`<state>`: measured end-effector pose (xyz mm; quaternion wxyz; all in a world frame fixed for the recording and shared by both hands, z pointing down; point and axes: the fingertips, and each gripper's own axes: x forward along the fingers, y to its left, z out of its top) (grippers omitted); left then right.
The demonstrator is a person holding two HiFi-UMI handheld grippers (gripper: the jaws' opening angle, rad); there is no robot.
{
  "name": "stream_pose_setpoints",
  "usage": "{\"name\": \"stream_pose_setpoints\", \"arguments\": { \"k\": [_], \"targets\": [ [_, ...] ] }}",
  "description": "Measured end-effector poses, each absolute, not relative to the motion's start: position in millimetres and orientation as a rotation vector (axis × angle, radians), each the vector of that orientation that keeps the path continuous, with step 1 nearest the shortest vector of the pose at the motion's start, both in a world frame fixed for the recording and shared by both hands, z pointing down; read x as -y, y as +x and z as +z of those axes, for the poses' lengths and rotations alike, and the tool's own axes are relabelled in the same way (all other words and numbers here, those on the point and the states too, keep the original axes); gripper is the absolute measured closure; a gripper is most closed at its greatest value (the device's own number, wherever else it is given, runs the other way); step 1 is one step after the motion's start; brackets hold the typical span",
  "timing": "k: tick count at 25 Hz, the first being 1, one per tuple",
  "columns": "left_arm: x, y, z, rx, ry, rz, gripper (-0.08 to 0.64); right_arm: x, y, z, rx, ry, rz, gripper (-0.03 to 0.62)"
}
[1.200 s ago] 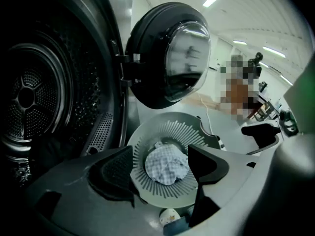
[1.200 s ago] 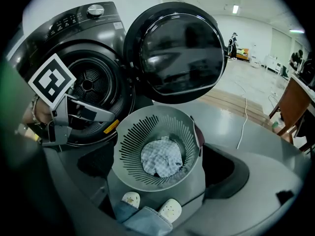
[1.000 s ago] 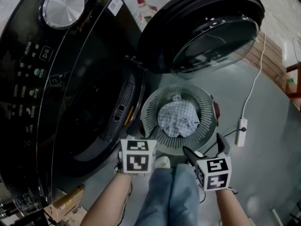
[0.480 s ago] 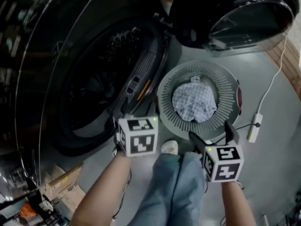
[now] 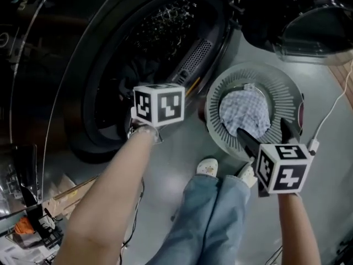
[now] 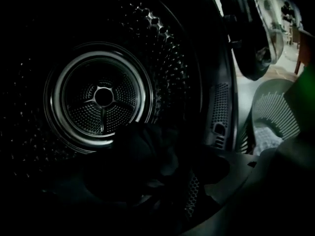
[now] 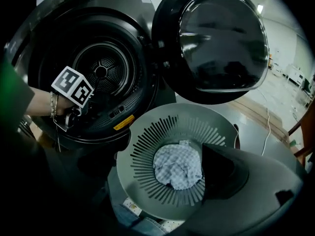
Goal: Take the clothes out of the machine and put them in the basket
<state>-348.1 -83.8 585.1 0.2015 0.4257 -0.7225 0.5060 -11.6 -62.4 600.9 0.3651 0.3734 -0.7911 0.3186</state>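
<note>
The dark washing machine's drum (image 5: 149, 54) stands open, with a dark garment (image 6: 147, 154) lying at its front lip. My left gripper (image 6: 162, 181) is at the drum's mouth and points in at that garment. Its marker cube (image 5: 159, 104) hides the jaws in the head view. In the left gripper view they look apart, with nothing gripped. The grey slotted basket (image 5: 287, 93) sits on the floor to the right of the opening and holds a checked cloth (image 5: 244, 110). My right gripper (image 5: 266, 131) hovers over the basket's near rim, open and empty.
The round machine door (image 5: 298, 21) hangs open above the basket. A white cable with a power strip (image 5: 331, 112) runs along the floor at the right. The person's jeans and shoes (image 5: 207, 167) are just before the basket. Cardboard boxes (image 5: 66, 197) lie at the lower left.
My left gripper has swung from in front of the basket over to the drum opening. The right gripper has edged closer to the basket's rim. The head view has turned toward the drum.
</note>
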Motion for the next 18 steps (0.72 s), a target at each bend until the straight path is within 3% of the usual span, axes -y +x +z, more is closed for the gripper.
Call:
{"name": "stream_pose_setpoints", "arguments": {
  "k": [9,18],
  "targets": [
    [99.4,-386.2,617.7,1.903,1.058,1.702,0.087,63.0,-44.8,631.8,1.835,0.887,0.864,0.074],
    [106.1,-425.6,648.6,1.779,0.967,1.856,0.057,66.3,-65.0,646.1,1.898,0.842,0.836,0.097]
  ]
}}
